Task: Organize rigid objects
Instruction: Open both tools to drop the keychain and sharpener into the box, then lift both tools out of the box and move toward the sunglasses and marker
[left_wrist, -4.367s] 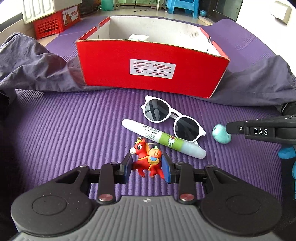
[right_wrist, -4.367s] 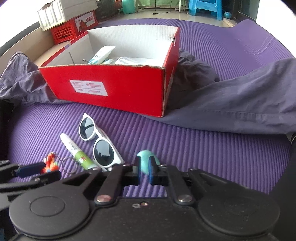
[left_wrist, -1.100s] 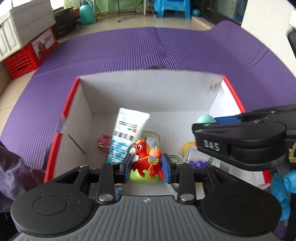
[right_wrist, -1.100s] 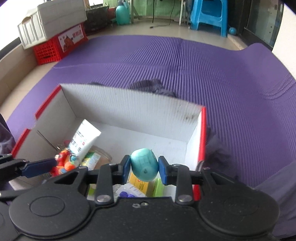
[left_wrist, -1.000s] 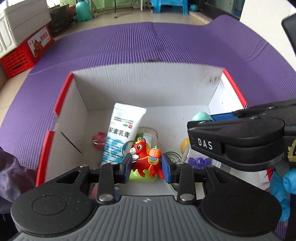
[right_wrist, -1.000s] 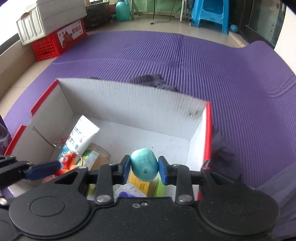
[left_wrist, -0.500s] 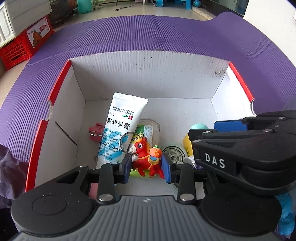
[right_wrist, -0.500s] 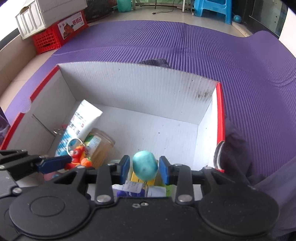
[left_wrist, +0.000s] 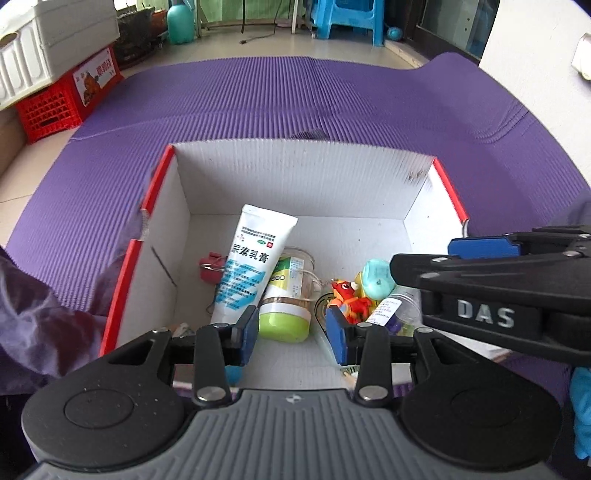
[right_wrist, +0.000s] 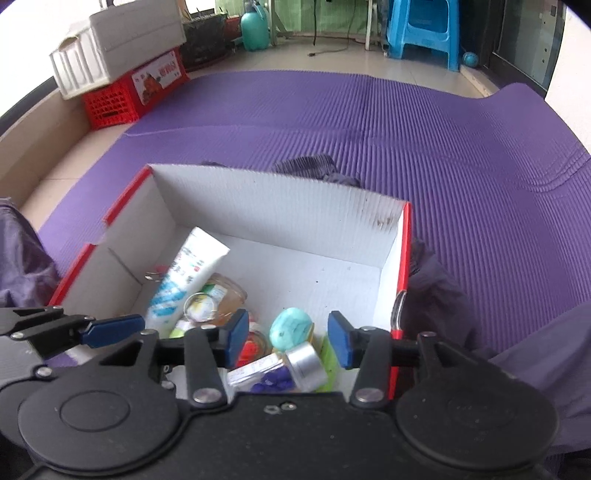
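Note:
The red cardboard box (left_wrist: 448, 192) with white inner walls (right_wrist: 406, 240) lies below both grippers. My left gripper (left_wrist: 291, 334) hangs over its near side, jaws opening, nothing between the pads. The red horse toy (left_wrist: 349, 299) lies loose in the box beside the teal egg (left_wrist: 376, 280). My right gripper (right_wrist: 288, 338) is also opening above the box; the teal egg (right_wrist: 290, 330) rests on the clutter underneath, clear of both pads. The red horse toy (right_wrist: 251, 343) is partly hidden behind the right gripper's left finger. The right gripper (left_wrist: 480, 302) crosses the left wrist view at the right.
Inside the box are a white tube (left_wrist: 255, 269), a green-lidded jar (left_wrist: 286, 310), a small bottle (right_wrist: 280, 369) and a red clip (left_wrist: 210, 264). Purple mat (right_wrist: 406, 122) surrounds the box, with dark cloth (left_wrist: 37, 314) at its sides. A red crate (right_wrist: 129, 88) and blue stool (right_wrist: 421, 26) stand far back.
Both grippers have opened. The horse toy left the left pads and the teal egg left the right pads; both now lie in the box. Both hands have lifted slightly.

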